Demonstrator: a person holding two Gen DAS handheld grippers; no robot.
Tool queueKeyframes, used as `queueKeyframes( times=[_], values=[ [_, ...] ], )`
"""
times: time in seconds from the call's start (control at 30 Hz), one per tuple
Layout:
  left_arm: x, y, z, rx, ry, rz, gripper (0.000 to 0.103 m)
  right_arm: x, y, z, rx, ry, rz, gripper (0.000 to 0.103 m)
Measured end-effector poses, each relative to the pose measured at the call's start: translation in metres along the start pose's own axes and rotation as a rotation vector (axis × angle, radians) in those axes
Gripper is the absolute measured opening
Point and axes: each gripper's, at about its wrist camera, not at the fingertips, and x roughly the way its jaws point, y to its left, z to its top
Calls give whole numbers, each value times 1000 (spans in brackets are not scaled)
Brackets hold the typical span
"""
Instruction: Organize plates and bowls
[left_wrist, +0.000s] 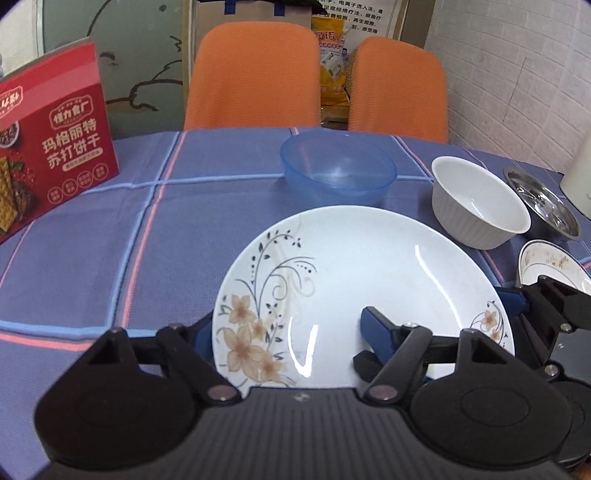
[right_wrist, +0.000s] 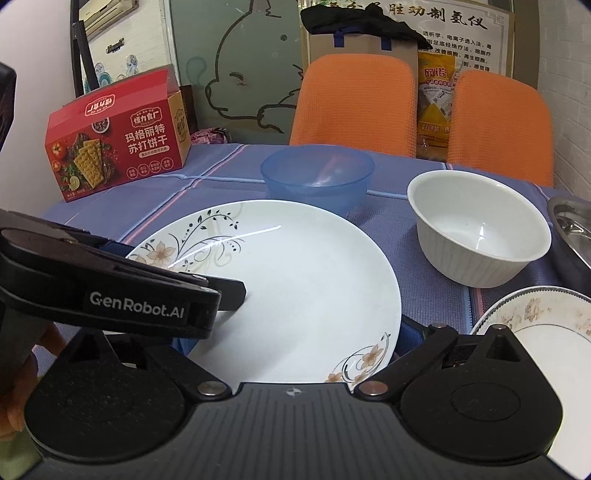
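Large floral plate (left_wrist: 369, 280) flat on counter (left_wrist: 110, 229), near edge. Left gripper (left_wrist: 284, 334) spread wide, one finger over plate, other beside its rim, nothing clamped. Right gripper (right_wrist: 291, 341) also spread, straddling plate's near rim. Blue bowl (left_wrist: 338, 170) and white bowl (left_wrist: 478, 203) behind plate.

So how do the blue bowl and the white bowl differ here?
The blue bowl is translucent, smooth-walled plastic; the white bowl is opaque with ribbed outer walls. The blue bowl sits further back, just behind the flowered plate; the white bowl sits to the plate's right, nearer the metal dish. Both stand upright and empty on the tablecloth.
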Motion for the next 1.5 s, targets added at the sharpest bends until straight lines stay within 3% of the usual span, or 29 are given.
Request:
queueKeyframes(
  times=[0.27,0.67,1.0,1.17,1.5],
  values=[
    [-20,-2,8,-24,-37,-26,72,-25,5,11,6,-54,-15,89],
    [-89,-7,5,-24,-103,-12,71,-76,34,16,-13,-113,-24,90],
    [-127,-9,-57,-43,-71,31,71,-112,63,-38,26,-54,19,90],
    [-140,-13,-97,-65,-58,13,71,-130,73,-62,48,-58,11,90],
    [-131,-5,-131,-114,-44,-15,72,-122,78,-89,20,-50,17,90]
  ],
)
